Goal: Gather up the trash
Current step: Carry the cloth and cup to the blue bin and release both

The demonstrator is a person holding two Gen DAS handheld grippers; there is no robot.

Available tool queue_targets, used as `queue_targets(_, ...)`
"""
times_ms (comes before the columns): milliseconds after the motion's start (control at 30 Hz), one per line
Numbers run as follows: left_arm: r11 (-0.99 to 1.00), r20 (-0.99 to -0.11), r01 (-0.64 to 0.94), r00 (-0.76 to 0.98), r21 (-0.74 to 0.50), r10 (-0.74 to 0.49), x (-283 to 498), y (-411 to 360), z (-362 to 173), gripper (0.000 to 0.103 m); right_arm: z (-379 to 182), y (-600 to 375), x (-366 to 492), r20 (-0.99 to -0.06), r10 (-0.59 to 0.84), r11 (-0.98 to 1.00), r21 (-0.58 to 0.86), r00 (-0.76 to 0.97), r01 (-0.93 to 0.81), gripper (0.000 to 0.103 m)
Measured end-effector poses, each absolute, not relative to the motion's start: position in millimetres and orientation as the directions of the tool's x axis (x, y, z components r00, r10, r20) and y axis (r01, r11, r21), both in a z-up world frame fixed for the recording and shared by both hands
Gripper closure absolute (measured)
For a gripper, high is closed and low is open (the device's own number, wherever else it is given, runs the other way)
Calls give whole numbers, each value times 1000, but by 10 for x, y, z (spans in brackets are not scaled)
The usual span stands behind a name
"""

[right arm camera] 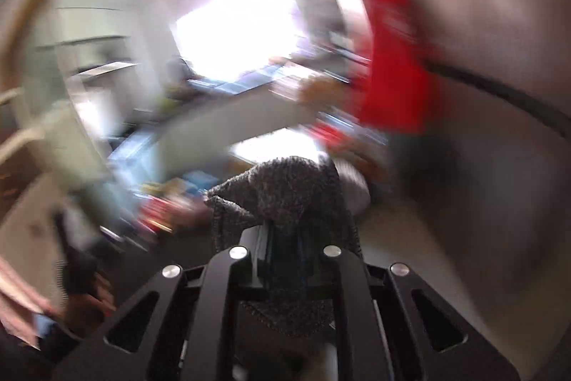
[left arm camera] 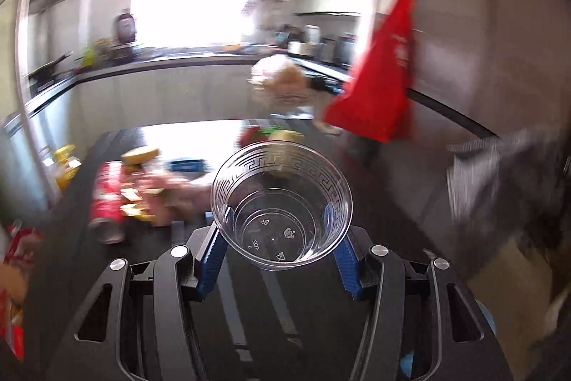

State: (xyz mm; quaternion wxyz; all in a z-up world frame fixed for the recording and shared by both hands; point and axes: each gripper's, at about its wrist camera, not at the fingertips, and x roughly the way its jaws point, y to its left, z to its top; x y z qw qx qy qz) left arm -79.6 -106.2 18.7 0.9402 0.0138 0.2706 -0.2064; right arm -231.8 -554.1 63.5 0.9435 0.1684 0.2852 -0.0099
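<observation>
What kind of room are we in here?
Most likely a home kitchen: a dark countertop wraps under a bright window, with appliances along it. Food litter, including a red can, sits nearer. The left gripper holds a clear plastic cup.

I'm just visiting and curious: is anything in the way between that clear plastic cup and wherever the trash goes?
The pictures can't settle that: no bin shows in either view. The clear plastic cup is already clamped in the left hand-held gripper, above the cluttered dark table. The right hand-held gripper grips a grey cloth.
</observation>
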Motion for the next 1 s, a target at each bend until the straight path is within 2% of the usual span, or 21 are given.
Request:
queue_targets(67,876,-512,474,733,-89,-448,-939,-1381,165,51,146,-5921,-2718,-651,-37,911,289,758,293,91)
queue_targets(167,805,-520,587,663,-85,-539,-1166,-1913,101,51,-707,-6341,-2998,-793,-110,844,243,599,478,91)
queue_targets(267,736,-541,674,594,-70,-596,-1408,-2364,-15,51,-1603,-6577,-3039,-883,-73,800,226,464,556,87)
queue_targets(300,708,-552,703,567,-61,-611,-1511,-2557,-72,51,-1900,-6636,-3018,-908,-71,789,202,412,581,77)
queue_targets(367,666,-577,744,522,-52,-628,-1640,-2836,-195,51,-2392,-6738,-3031,-928,23,758,258,371,599,42)
queue_targets(400,640,-594,767,491,-53,-638,-1710,-3001,-281,51,-2541,-6777,-3074,-925,78,736,305,372,604,16)
queue_targets(433,614,-611,788,460,-53,-644,-1787,-3170,-370,51,-2620,-6828,-3152,-915,113,714,346,388,608,12)
queue_targets(567,487,-680,871,317,-67,-661,-2078,-3823,-795,51,-2440,-7029,-3654,-842,119,634,472,526,612,12)
queue_targets(633,403,-731,911,213,-92,-648,-2220,-4215,-1106,51,-2233,-7208,-4023,-794,63,579,522,604,626,12)
queue_targets(767,278,-839,954,58,-113,-540,-2477,-4979,-1842,49,-2088,-7357,-4605,-759,-23,507,552,651,662,11)
queue_targets(833,247,-877,965,38,-92,-478,-2588,-5234,-2143,29,-2105,-7427,-4770,-757,-43,490,553,652,674,11)
queue_targets(867,241,-889,967,39,-82,-457,-2627,-5321,-2255,24,-2084,-7427,-4864,-760,-53,484,548,647,683,11)
queue_targets(933,241,-910,968,35,-73,-414,-2592,-5456,-2454,19,-2102,-7467,-4880,-766,-62,481,539,640,692,11)
queue_targets(1000,244,-920,965,10,-94,-393,-2592,-5446,-2494,18,-2037,-7471,-4860,-767,-70,474,537,638,698,11)
